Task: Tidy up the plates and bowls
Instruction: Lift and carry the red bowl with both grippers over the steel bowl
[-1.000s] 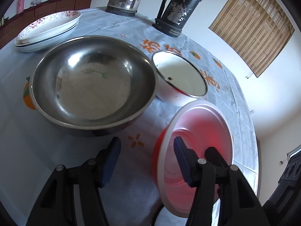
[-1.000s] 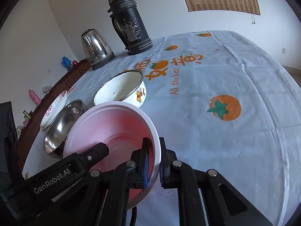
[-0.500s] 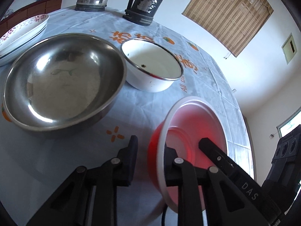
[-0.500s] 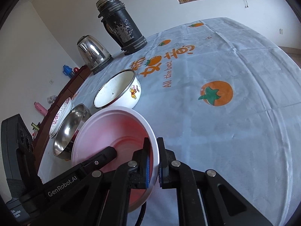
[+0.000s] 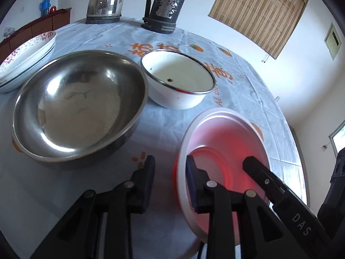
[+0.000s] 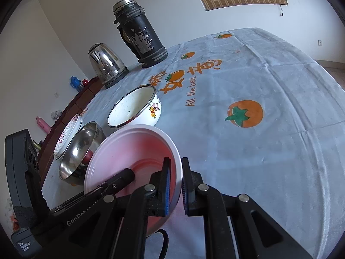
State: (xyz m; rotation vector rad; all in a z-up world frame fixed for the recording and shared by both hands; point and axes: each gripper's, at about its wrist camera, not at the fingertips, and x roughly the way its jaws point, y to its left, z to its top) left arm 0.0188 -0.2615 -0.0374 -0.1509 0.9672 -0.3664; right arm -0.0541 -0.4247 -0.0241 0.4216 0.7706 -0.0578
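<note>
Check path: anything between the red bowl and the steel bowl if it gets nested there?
Nothing visible. The red bowl, held at its rim by the right gripper, sits beside the steel bowl with only bare tablecloth between. The white enamel bowl stands farther back, off that line.

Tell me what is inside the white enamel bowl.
The white enamel bowl holds no dish; a small dark speck sits on its floor. Its near inner wall is hidden behind its own rim.
</note>
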